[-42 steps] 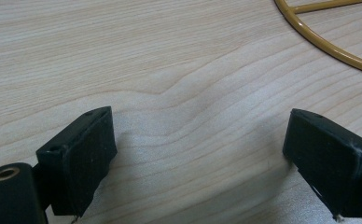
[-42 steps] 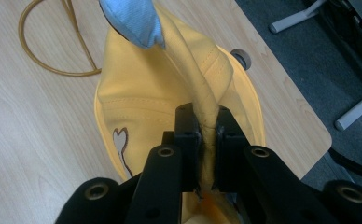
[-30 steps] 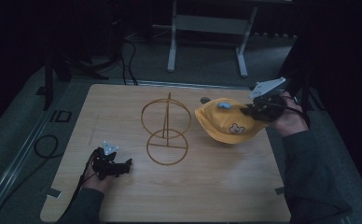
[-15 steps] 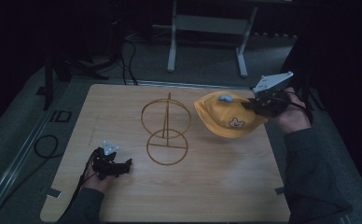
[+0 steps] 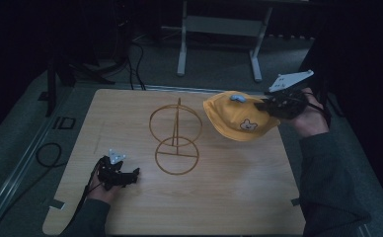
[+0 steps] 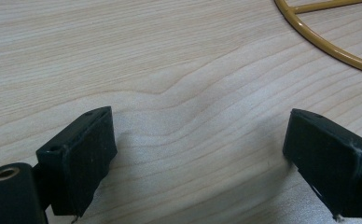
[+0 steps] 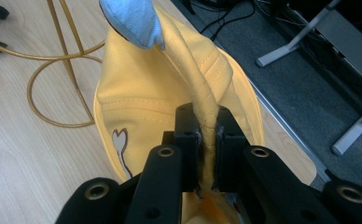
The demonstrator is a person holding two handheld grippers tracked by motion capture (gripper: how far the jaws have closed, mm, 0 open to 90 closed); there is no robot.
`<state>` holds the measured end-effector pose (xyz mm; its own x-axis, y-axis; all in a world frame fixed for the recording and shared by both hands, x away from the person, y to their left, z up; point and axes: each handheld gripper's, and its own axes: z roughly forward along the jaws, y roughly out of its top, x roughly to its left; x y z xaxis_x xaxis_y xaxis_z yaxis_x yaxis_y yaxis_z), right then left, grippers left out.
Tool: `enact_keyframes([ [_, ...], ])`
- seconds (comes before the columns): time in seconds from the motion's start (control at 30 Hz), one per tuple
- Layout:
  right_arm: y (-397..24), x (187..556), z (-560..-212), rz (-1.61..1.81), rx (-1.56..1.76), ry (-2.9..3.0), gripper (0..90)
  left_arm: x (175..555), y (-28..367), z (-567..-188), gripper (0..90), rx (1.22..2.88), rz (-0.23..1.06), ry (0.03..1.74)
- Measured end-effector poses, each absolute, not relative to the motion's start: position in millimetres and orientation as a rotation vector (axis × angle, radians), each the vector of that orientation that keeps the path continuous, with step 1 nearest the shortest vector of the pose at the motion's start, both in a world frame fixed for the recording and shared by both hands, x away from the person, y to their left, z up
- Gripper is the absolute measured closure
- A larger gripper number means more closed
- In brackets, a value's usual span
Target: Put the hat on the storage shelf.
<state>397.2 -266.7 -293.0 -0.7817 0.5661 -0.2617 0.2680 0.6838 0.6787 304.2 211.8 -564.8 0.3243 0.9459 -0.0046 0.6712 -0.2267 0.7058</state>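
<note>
right claw pinching the yellow hat over the tabletop right edge, left claw spread lower left, bare wood around it

A light wooden table with rounded corners stands on a dark grey floor. Beyond its far edge stands a pale metal frame on two legs. Black cables lie on the floor at far left, and another cable loops beside the table's left edge, near a metal rail.
</note>
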Motion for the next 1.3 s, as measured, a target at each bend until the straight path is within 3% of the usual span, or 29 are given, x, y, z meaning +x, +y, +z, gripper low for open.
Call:
enact_keyframes([
  [1.3, -244.6, 394.2, -267.3, 1.002, 0.554, 2.413, 82.7, 304.5, 211.8, -564.7, 9.4, 1.987, 0.579, 1.418],
])
